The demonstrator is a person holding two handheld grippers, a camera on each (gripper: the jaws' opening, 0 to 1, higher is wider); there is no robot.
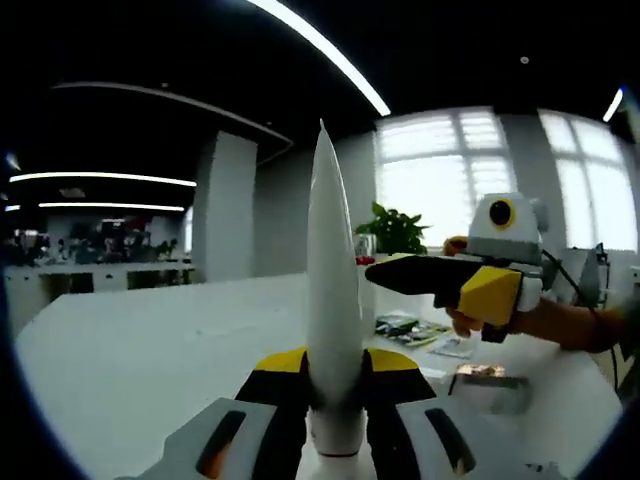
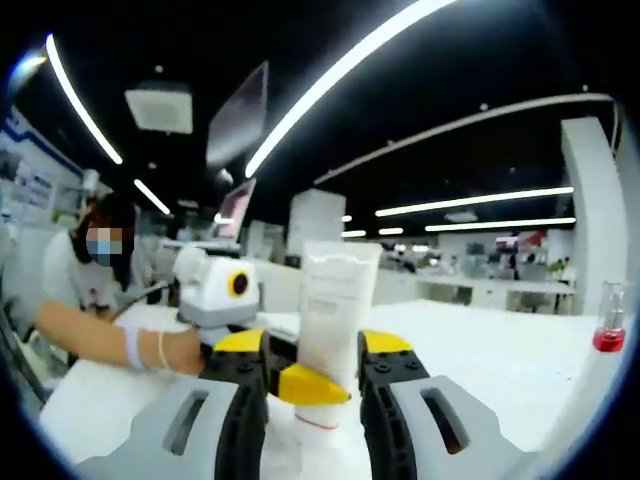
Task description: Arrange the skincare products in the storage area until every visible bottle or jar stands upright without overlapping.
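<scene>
A white squeeze tube (image 1: 334,290) stands upright with its crimped end on top, seen edge-on in the left gripper view. My left gripper (image 1: 336,375) is shut on its lower part, a yellow-tipped jaw on each flat face. The right gripper (image 1: 400,272), held by a hand, reaches in from the right at the tube's mid height. In the right gripper view the tube (image 2: 338,300) shows its flat face between the jaws of my right gripper (image 2: 312,360), which stands open around it. The left gripper (image 2: 300,384) crosses in front of the tube's base.
A white table (image 1: 150,350) stretches ahead. On its right side lie flat packets (image 1: 410,328) and a shiny foil item (image 1: 486,378). A small clear bottle with red liquid (image 2: 608,328) stands at the far right. A person's forearm (image 2: 110,340) shows at the left.
</scene>
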